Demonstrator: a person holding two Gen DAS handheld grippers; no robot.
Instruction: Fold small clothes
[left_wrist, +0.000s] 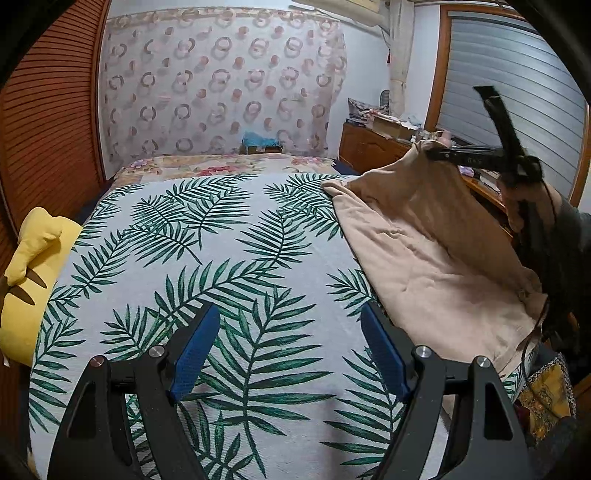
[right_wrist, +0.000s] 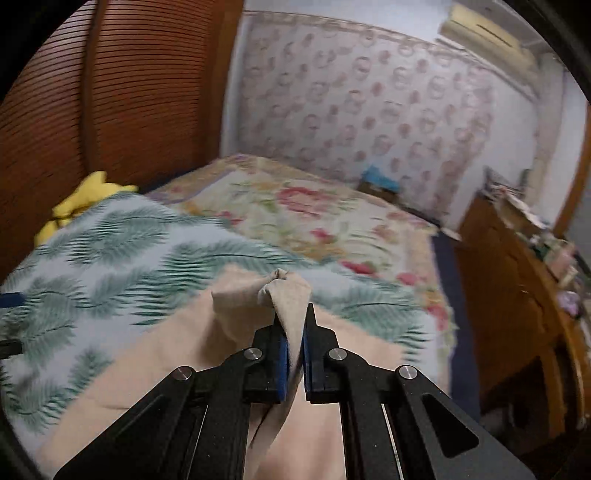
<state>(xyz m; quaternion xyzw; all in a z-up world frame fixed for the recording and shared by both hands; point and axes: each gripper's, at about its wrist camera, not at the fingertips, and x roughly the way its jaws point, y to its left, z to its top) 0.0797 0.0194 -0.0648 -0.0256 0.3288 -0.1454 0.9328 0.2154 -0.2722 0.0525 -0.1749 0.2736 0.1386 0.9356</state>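
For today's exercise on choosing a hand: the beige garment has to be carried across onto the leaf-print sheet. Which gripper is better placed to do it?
Right. The right gripper is already shut on a bunched corner of the beige garment. The left gripper is open and empty above the leaf-print sheet.

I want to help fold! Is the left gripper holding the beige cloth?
No, the left gripper hangs open over the leafy sheet; the right gripper pinches the beige cloth.

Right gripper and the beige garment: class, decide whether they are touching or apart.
Touching. The right wrist view shows the right gripper with its blue pads clamped on a bunched fold of the beige garment.
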